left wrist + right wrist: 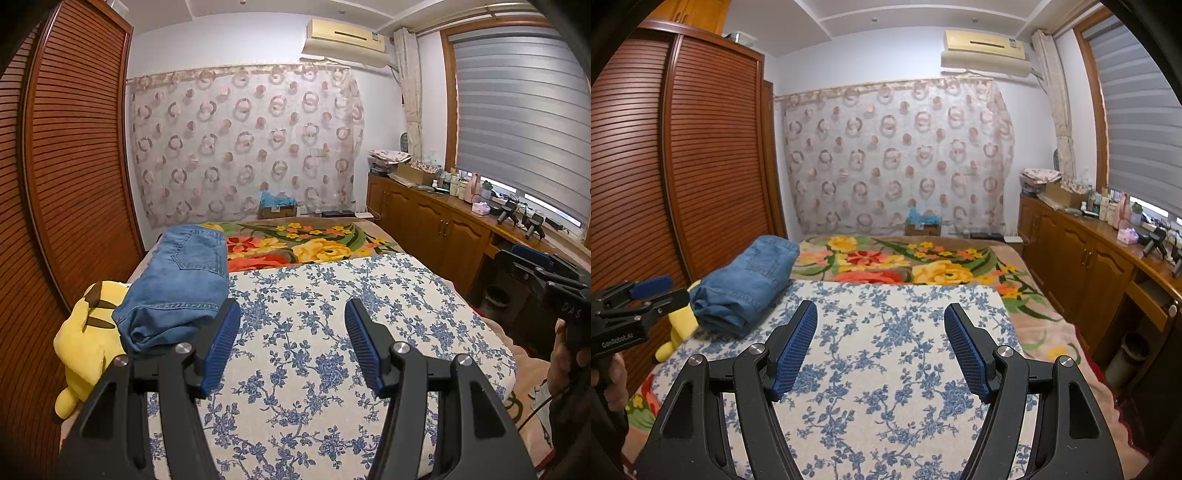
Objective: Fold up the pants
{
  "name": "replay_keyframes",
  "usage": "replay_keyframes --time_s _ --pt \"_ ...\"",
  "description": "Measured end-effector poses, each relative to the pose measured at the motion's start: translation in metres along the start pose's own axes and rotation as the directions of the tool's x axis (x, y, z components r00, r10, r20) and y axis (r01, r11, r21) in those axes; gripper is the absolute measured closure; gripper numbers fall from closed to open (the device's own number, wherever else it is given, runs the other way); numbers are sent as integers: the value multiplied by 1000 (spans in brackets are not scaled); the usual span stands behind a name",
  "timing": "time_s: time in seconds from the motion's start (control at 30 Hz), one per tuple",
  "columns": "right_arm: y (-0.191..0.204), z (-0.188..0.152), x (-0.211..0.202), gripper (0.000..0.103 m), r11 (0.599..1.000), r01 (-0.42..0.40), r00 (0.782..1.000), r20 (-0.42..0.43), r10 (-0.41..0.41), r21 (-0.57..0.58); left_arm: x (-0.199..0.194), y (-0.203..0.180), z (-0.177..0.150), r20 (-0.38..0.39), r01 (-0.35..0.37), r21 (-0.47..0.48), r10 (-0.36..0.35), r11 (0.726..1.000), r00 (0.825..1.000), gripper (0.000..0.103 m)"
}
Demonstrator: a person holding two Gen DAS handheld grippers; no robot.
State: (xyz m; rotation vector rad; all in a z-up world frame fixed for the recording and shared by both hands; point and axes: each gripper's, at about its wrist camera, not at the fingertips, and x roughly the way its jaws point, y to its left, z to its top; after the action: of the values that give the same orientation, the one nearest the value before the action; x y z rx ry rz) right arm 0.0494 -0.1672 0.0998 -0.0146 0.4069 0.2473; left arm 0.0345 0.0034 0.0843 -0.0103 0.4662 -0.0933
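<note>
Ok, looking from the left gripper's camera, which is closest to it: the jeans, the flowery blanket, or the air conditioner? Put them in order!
1. Folded jeans: nearest, just left of the left gripper.
2. Flowery blanket: farther up the bed, middle.
3. Air conditioner: farthest, high on the far wall, to the right.

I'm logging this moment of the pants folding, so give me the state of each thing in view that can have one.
Blue denim jeans: folded into a bundle, lying at the left edge of the blue-flowered white pad.
Yellow plush toy: lying beside the jeans, touching them.
Left gripper: open, empty, over the pad.
Right gripper: open, empty, over the pad.
Grey window blind: lowered most of the way.
</note>
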Motion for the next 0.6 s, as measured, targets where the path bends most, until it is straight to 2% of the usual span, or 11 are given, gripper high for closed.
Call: replay_keyframes --time_s 0.6 --pt "-2 0 -1 30 1000 1 1000 1 -1 0 -1 0 1 3 0 1 0 1000 1000 44"
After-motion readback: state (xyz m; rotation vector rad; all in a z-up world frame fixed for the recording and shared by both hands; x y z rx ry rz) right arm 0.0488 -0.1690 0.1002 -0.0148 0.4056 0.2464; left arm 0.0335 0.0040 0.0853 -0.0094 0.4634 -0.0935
